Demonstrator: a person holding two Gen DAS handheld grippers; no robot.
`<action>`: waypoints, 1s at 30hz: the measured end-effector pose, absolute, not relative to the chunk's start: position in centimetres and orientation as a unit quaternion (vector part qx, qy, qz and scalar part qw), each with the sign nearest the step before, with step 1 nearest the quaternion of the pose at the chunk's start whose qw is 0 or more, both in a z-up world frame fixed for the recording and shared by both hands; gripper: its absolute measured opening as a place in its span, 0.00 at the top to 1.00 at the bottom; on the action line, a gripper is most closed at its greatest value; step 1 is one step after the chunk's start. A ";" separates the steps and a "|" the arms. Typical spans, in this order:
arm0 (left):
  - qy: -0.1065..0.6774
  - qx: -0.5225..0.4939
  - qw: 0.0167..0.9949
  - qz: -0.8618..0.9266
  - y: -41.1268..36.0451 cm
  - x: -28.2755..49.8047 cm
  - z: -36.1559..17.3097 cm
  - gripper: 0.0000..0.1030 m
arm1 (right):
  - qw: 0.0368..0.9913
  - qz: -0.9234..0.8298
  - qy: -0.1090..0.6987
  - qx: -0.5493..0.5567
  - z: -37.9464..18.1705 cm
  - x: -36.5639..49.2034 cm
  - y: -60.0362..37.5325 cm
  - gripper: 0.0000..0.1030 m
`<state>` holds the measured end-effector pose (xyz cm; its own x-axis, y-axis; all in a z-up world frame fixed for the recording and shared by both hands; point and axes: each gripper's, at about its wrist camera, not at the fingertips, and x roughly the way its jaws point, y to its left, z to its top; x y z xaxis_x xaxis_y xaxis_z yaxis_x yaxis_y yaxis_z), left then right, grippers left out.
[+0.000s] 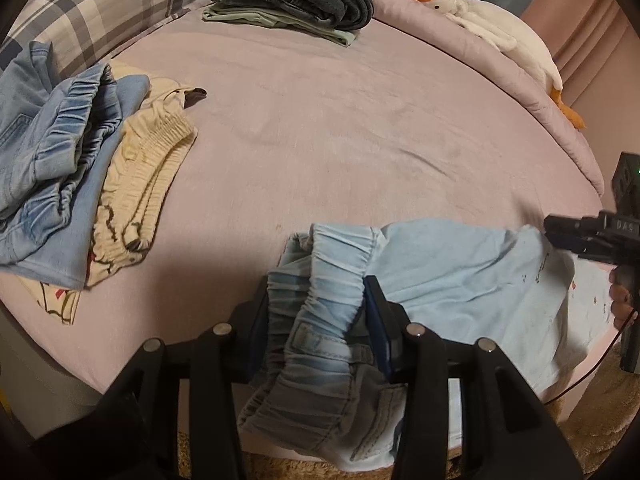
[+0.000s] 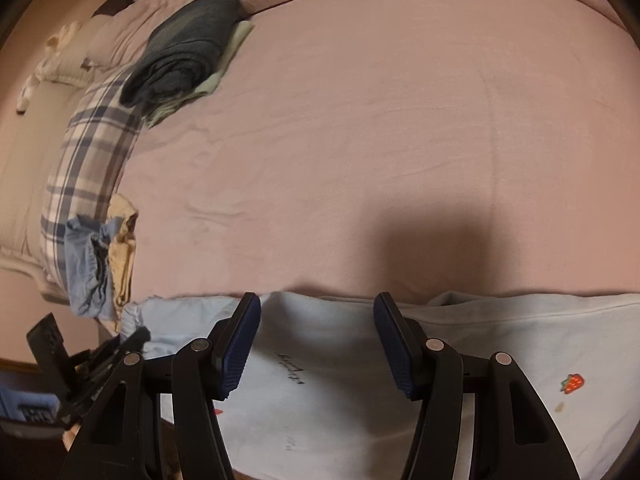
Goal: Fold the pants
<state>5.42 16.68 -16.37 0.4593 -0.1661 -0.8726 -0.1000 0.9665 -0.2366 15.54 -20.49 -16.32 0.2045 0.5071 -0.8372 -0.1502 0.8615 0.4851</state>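
Observation:
Light blue pants (image 1: pixel 460 272) lie at the near edge of the pink bed (image 1: pixel 340 120). My left gripper (image 1: pixel 316 292) is shut on their elastic waistband (image 1: pixel 336 264), bunched between the fingers. In the right wrist view the same pants (image 2: pixel 340 380) spread flat under my right gripper (image 2: pixel 316 312), which is open and hovers just above the cloth with nothing between its pads (image 2: pixel 240 344). A small strawberry print (image 2: pixel 572 383) shows on the fabric. The right gripper also shows at the right edge of the left wrist view (image 1: pixel 592 236).
A pile of blue denim and cream pants (image 1: pixel 80 168) lies at the left. A folded stack of dark and green clothes (image 1: pixel 300 0) sits at the back. A white goose plush (image 1: pixel 500 36) lies along the far right edge. A plaid pillow (image 1: pixel 100 8) is back left.

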 end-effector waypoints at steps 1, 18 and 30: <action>0.521 -0.133 0.843 -0.020 16.8 5.6 -16.5 0.57 | 0.753 0.221 0.601 0.152 -16.8 15.9 -20.0 0.43; 0.527 -0.133 0.840 0.000 18.0 6.9 -17.4 0.40 | 0.796 0.216 0.553 0.121 -16.9 16.1 -15.7 0.94; 0.538 -0.153 0.829 -0.016 17.8 4.5 -14.3 0.31 | 0.843 0.177 0.489 0.140 -12.3 13.4 -22.5 0.41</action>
<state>4.49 17.82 -14.25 0.4198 -0.1906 -0.8874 -0.1381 0.9529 -0.2700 13.41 -22.50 -12.31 0.4595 0.4349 -0.7744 -0.1614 0.8983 0.4087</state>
